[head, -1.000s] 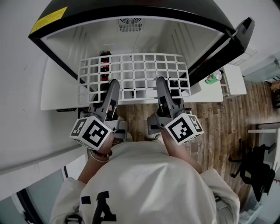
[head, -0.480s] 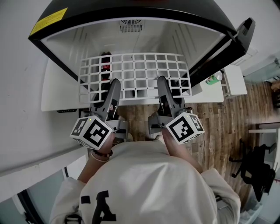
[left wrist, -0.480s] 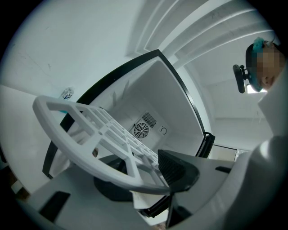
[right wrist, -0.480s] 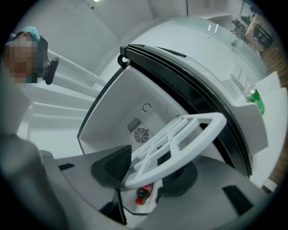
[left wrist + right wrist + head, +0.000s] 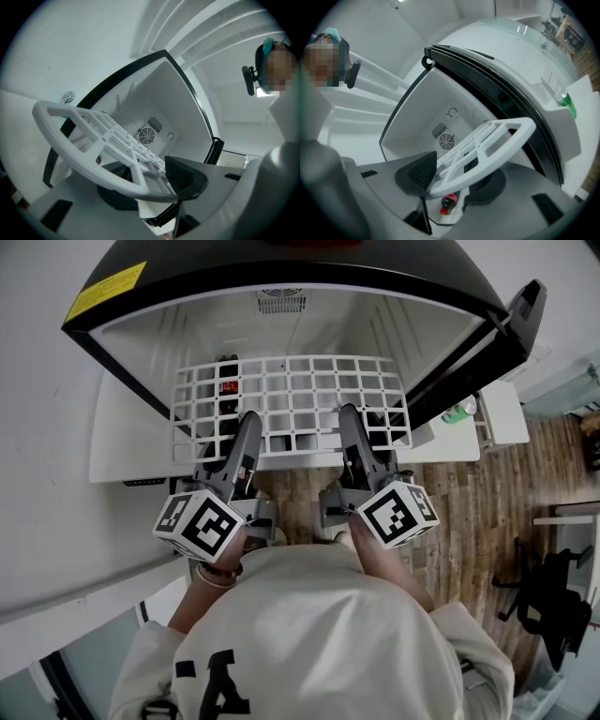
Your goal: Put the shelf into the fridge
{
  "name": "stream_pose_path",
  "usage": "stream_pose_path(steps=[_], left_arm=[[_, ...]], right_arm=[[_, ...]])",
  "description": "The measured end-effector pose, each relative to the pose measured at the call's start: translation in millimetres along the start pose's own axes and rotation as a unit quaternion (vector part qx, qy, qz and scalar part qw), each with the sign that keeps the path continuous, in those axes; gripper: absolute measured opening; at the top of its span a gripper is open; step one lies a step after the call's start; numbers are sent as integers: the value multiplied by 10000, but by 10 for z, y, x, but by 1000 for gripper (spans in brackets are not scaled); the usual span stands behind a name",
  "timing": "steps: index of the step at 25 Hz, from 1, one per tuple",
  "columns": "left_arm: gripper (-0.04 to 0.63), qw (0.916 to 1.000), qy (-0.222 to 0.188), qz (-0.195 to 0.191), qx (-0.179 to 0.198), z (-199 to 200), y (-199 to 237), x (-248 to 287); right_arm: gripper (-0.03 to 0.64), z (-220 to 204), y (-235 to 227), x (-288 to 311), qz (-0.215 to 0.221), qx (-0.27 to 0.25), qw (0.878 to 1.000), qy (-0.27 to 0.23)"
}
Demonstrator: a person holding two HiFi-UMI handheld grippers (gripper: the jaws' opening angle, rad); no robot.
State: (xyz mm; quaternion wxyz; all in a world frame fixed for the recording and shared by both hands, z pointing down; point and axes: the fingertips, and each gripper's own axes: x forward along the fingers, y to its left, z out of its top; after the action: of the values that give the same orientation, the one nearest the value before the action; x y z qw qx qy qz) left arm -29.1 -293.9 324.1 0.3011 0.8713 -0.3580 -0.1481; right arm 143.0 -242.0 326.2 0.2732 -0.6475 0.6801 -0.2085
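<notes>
The left gripper [image 5: 248, 420] and right gripper [image 5: 349, 414] each clamped the front edge of the shelf [image 5: 300, 395], apparently partway inside the open fridge [image 5: 281, 279]; next came a level push inward.

Bottle [image 5: 447, 201] partly behind shelf [image 5: 479, 177]

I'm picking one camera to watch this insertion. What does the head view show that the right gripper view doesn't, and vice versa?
Head view only: the left gripper and right gripper together at the near edge of the white shelf, their marker cubes, and the yellow label on the fridge. Right gripper view only: its fingers pressing the shelf's edge, close up. Both: the shelf, the open fridge, the cola bottle inside, and the green bottle.
</notes>
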Motion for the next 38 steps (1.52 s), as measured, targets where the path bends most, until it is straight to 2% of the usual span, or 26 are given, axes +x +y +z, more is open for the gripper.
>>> stream_pose_path(steps=[16, 38], left_arm=[[167, 9998, 202, -68, 42, 0, -4, 28], [170, 9998, 175, -66, 76, 37, 47, 152]], right_arm=[[186, 6, 0, 44, -58, -9, 9999, 82], [184, 31, -47, 179, 6, 98, 10000, 19]])
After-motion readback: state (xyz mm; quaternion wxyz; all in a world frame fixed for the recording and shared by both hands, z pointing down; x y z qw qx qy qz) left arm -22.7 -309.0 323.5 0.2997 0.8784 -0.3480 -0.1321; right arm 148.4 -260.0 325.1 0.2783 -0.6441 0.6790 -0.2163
